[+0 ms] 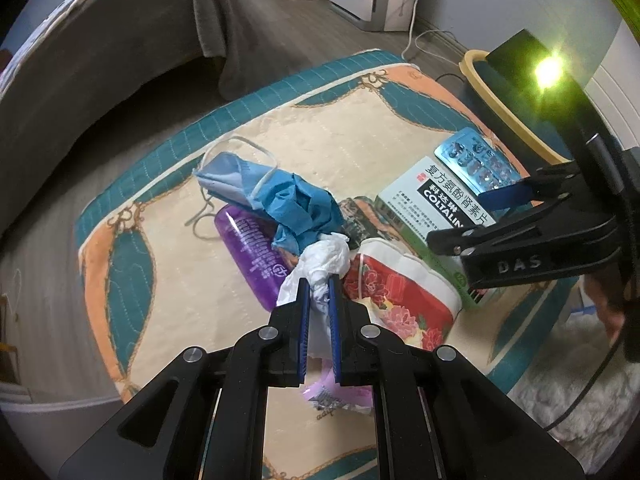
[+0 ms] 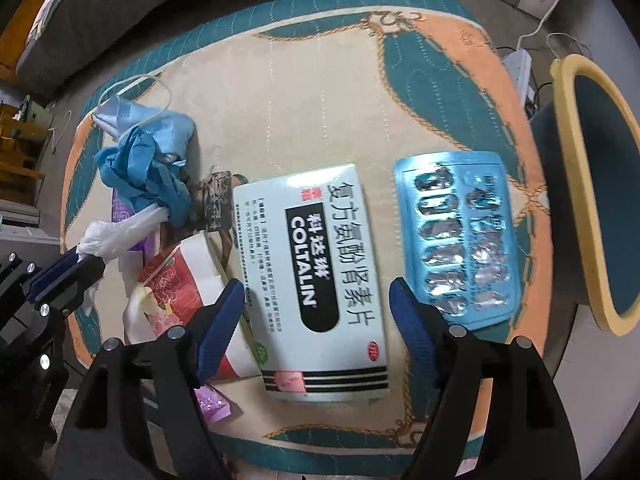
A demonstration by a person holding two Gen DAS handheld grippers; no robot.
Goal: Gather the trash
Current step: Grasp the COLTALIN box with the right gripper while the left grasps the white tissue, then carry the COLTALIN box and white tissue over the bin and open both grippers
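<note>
Our left gripper [image 1: 319, 280] was clenched on the white plastic wad [image 1: 326, 256] beside the medicine box [image 2: 312, 280]. Our right gripper [image 2: 318, 294] hung spread over that box; we judged squaring its fingers on the long edges before closing wisest.

1. Left gripper [image 1: 319, 286] pinches a crumpled white plastic bag [image 1: 325, 258] between its blue pads.
2. Bag touches a crumpled blue glove [image 1: 306, 210], which lies on a purple packet [image 1: 256, 250].
3. Blue face mask [image 1: 228, 176] beside glove.
4. Right gripper [image 1: 472, 216] over the COLTALIN medicine box [image 1: 432, 208]; its jaw gap cannot be judged.
5. Blister pack [image 1: 474, 164] rests on the box.
</note>
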